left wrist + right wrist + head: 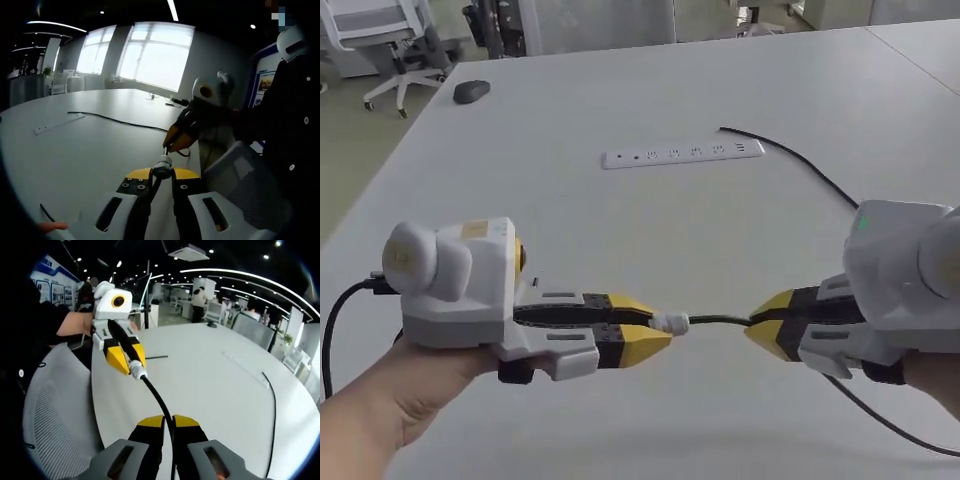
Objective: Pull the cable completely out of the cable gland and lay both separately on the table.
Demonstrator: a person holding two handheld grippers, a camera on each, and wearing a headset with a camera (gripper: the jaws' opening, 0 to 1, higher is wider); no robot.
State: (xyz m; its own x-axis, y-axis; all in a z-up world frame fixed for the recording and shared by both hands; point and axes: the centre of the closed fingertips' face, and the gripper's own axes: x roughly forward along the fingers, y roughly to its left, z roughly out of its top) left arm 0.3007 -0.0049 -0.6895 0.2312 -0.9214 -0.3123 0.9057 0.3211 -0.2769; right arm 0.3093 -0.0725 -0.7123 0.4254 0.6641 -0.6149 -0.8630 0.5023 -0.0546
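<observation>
**Cable not yet free of cable gland**

The cable gland hangs above the surface, pinched in my left gripper's jaws. My right gripper's jaws pinch the cable just beside it. Risk: a weak pinch lets the cable slip when I pull.

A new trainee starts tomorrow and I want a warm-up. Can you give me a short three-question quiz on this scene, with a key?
1. True or false: the cable is already fully out of the cable gland.
2. Which gripper is shut on the cable gland? A: left gripper; B: right gripper; C: neither.
3. Fill in: beyond both grippers, a white ___ lies on the table.
Key: 1 false; 2 A; 3 power strip.
</observation>
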